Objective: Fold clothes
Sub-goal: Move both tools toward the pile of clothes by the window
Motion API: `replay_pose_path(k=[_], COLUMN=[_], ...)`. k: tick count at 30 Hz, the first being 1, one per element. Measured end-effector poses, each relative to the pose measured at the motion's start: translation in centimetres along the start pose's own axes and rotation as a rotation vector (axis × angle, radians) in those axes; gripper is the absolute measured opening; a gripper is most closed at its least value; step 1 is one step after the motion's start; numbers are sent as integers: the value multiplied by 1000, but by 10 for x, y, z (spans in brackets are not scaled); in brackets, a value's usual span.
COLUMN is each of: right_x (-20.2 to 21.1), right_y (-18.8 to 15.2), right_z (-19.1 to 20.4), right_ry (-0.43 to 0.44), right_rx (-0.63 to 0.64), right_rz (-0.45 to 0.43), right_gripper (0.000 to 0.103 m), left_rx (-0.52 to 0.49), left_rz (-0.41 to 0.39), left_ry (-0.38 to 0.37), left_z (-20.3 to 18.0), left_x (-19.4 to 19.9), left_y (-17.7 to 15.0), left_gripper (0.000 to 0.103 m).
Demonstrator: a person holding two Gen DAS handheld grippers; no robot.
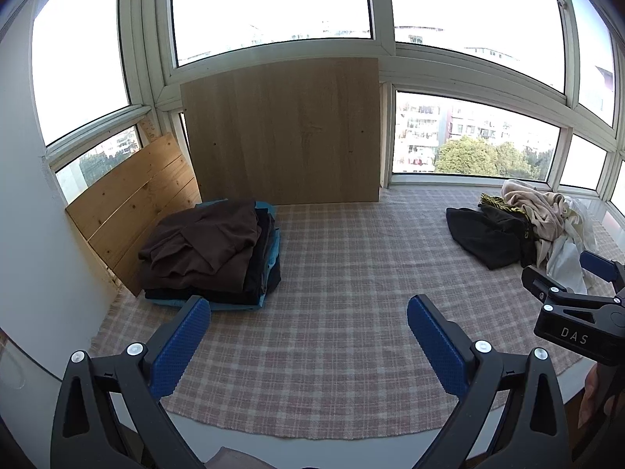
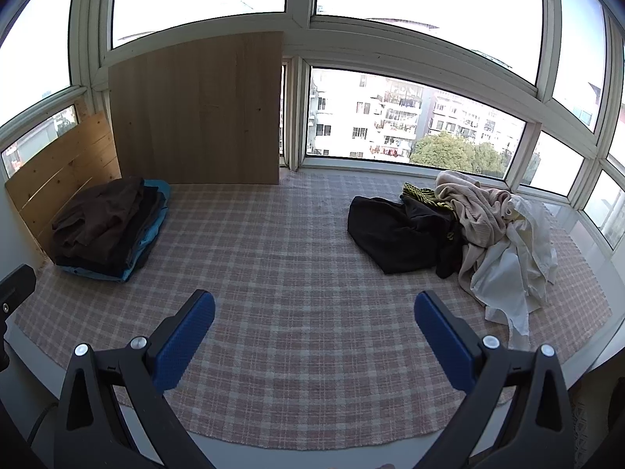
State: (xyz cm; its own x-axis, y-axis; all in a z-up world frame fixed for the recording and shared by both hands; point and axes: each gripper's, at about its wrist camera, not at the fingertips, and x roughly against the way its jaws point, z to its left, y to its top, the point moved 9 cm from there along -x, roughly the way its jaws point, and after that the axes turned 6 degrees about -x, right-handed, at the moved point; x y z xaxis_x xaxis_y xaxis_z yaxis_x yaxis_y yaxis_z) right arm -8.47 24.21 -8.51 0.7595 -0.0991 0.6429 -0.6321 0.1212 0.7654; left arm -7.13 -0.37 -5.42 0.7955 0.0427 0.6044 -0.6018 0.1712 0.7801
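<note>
Left gripper and right gripper: fingers spread, empty, above plaid mat. Folded stack left; tangled pile right. Risk: one grab lifts several garments.

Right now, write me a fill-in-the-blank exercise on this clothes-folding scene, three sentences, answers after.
1. The folded stack is topped by a garment coloured ____.
2. The left gripper and right gripper both hang over the plaid cloth with jaws ____.
3. In the unfolded pile, the white garment lies to the ____ of the black garment.

Answers: brown; open; right
</note>
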Motion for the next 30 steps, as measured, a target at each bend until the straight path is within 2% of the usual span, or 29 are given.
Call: replay_pose_path(k=[8,18,30], right_x=[-3,-5,-6], right_y=[0,-1,0], right_z=[7,10,2], right_ry=[-1,0,-33], right_rx=[7,9,-16], right_rz=[6,8,12], right_gripper=[103,103,103], left_rx=[-6,15,-28], left_rz=[12,38,33], left_ry=[19,-4,-45], left_z=[-3,7,-2], left_x=[1,-12,-18], left_y=[0,-4,1], left_gripper=[102,102,102])
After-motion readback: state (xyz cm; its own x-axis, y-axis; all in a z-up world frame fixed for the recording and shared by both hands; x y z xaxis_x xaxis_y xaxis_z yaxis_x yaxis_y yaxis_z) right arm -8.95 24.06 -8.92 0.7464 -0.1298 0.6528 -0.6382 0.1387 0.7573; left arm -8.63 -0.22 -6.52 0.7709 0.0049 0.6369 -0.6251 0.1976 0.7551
